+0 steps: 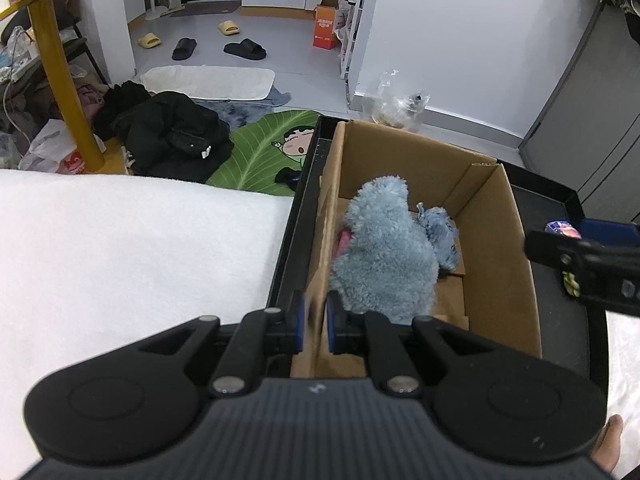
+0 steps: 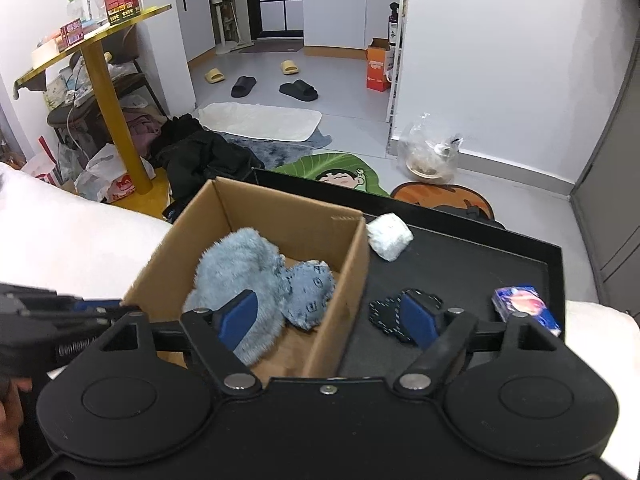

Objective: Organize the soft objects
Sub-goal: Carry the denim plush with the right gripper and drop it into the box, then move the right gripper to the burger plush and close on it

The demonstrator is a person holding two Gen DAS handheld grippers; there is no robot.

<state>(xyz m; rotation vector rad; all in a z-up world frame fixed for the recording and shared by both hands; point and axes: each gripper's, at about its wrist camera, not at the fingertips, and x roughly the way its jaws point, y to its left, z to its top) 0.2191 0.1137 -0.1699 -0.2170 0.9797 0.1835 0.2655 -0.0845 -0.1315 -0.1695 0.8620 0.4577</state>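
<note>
A: What has the left gripper got?
B: Its blue pads are pinched on the left wall of the cardboard box, with almost no gap. The wall there is blurred, so the exact edge is hard to make out.
A: And the right gripper?
B: Jaws wide apart, nothing between the pads. One blue pad hangs over the box, the other over the black tray. In the left view only its dark tip shows, cut off at the frame edge.
A: Where are the soft things?
B: A fluffy blue plush lies inside the box, with a smaller blue fabric piece touching it (the right pad covers part of the plush). A pink patch shows on the plush in the left view; what it is I cannot tell.
A: On the tray?
B: A white wad just beside the box's far corner, a dark stitched piece half hidden behind the right pad, and a small printed packet near the tray's right rim
</note>
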